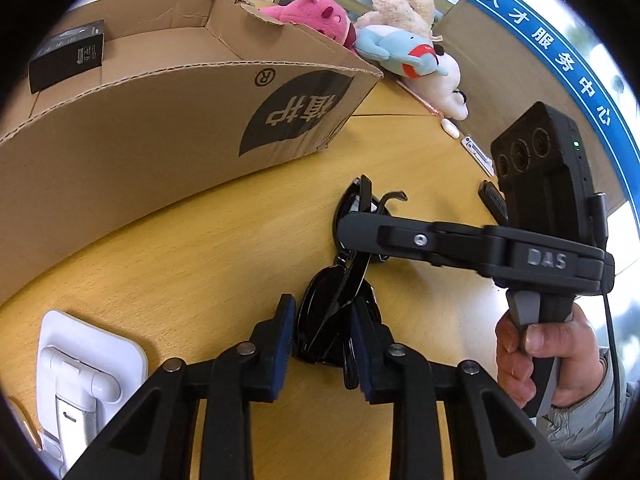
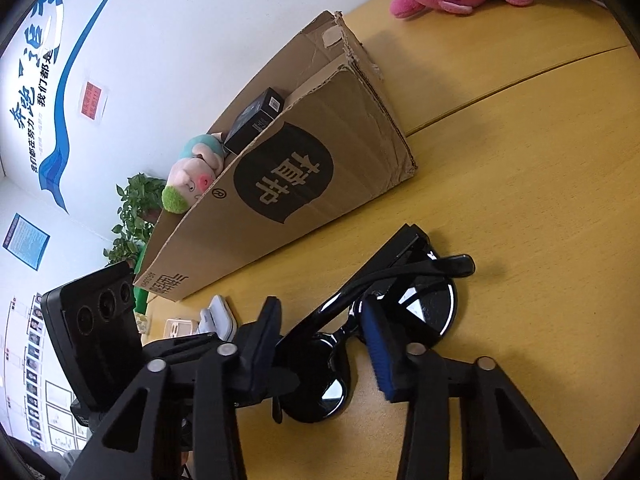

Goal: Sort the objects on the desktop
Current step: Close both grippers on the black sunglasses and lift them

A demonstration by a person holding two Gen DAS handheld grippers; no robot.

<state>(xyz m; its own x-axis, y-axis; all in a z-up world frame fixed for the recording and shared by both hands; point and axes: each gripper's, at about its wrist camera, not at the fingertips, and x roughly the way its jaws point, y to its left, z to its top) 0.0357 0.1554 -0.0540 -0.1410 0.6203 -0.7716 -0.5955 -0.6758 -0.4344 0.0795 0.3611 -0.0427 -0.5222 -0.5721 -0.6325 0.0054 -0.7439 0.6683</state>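
Observation:
Black sunglasses (image 1: 336,312) lie folded on the yellow wooden table (image 1: 200,264). My left gripper (image 1: 320,344) is open, its blue-padded fingers on either side of the near lens, not clamped. My right gripper (image 1: 352,232) comes in from the right over the far lens. In the right wrist view the sunglasses (image 2: 424,312) sit between my right gripper's (image 2: 324,344) spread fingers, and the blue pad (image 2: 380,352) touches the frame. A cardboard box (image 1: 168,120) stands behind and holds a black carton (image 1: 68,56).
Pink (image 1: 316,16), blue (image 1: 396,48) and cream plush toys lie at the far table edge. A white phone stand (image 1: 80,380) sits at the near left. Small white and black gadgets (image 1: 476,152) lie at the right. Another plush (image 2: 192,172) lies in the box.

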